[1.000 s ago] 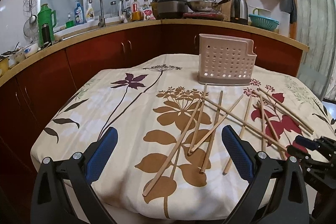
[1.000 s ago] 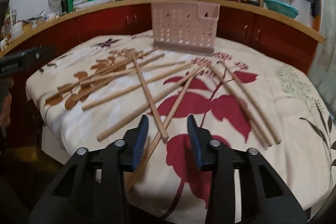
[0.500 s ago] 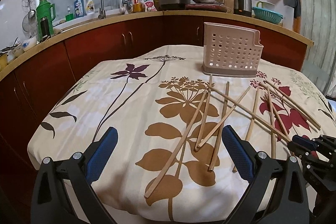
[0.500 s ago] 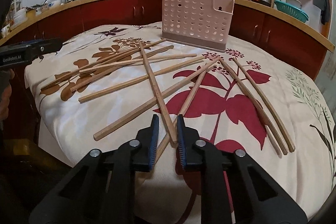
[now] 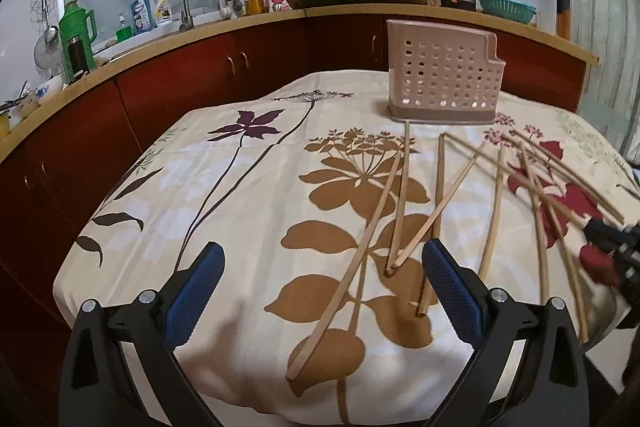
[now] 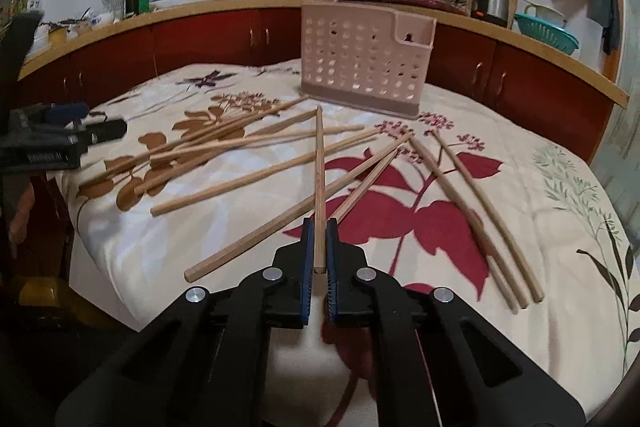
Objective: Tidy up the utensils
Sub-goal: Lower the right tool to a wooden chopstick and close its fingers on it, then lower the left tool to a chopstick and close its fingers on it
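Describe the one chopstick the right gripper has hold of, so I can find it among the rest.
On the flower-print tablecloth, in front of the pink perforated plastic holder, wooden chopsticks lie scattered. The held chopstick points straight at the holder; its near end is pinched between the right gripper's blue-padded fingers, crossing over others that lie slanted.

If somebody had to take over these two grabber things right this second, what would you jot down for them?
Right gripper: shut on one chopstick, gripped near its end, pointing toward the holder.
Left gripper: open, holding nothing, hovering over the table's near edge.
Things: the pink perforated utensil holder stands upright at the far side of the flowered tablecloth; the loose chopsticks lie scattered in front of it.
Done: no chopstick visibly in the holder yet.
Left: carry the gripped chopstick to the holder, then the others.
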Demonstrator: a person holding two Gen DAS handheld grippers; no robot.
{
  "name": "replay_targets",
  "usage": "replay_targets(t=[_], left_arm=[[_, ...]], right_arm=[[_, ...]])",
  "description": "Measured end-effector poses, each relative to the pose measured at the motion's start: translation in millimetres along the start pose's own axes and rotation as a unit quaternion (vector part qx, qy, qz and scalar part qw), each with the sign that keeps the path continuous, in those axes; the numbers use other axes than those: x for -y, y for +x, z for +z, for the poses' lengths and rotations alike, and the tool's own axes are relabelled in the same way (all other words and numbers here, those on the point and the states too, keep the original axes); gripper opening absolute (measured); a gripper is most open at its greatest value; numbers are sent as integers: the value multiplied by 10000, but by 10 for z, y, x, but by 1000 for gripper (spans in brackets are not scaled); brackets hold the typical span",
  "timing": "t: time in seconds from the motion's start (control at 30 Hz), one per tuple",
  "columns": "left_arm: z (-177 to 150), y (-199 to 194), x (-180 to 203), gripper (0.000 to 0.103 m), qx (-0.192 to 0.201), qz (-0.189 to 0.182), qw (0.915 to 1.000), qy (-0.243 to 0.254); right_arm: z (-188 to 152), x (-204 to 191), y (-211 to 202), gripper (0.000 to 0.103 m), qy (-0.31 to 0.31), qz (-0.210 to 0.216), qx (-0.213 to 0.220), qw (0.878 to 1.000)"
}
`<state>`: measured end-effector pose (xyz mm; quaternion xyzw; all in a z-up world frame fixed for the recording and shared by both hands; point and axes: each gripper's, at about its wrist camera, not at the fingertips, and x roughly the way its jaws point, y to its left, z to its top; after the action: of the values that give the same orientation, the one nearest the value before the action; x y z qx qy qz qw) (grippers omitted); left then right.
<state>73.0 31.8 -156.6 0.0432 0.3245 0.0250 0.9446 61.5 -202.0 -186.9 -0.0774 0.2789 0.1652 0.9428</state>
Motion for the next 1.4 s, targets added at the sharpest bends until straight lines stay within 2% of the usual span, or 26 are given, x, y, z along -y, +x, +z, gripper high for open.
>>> replay_targets(t=[0.23,0.33,0.37,0.4,0.47,0.6,0.73,0.83,1.0,1.07,1.4], left_arm=[[-59,121,-33,96,-215,-15,9996,166],[-98,170,-26,92,-330,8,9991,279],[-118,176,-26,82,-344,7,9988,355],[-132,193,-21,65,-396,-24,9983,430],[-156,223,-34,63,-549,-160,9973,461],[-172,219,-96,63,-524,-245,9977,355],[-210,239,-72,61,-643,-302,9958,582],[-229,233,-105,51,-699,-425,9949,588],[-254,260,-129,23,-847,-710,9925,529],[-262,256,-103,17,-868,-757,9916,594],[-279,207,-67,16,-915,-760,9905,695]], right_arm=[[52,138,-123,7,75,-232,160,9996],[63,180,-152,7,117,-284,202,9993],[64,188,-161,7,121,-302,211,9992],[56,194,-170,7,126,-311,221,9992],[47,211,-176,7,145,-329,231,9991],[26,223,-191,7,186,-348,234,9989],[26,250,-238,7,252,-381,278,9986],[23,283,-282,7,308,-423,340,9981],[5,319,-311,7,352,-490,369,9975],[0,329,-329,7,352,-528,396,9972],[-1,351,-351,7,388,-567,441,9967]])
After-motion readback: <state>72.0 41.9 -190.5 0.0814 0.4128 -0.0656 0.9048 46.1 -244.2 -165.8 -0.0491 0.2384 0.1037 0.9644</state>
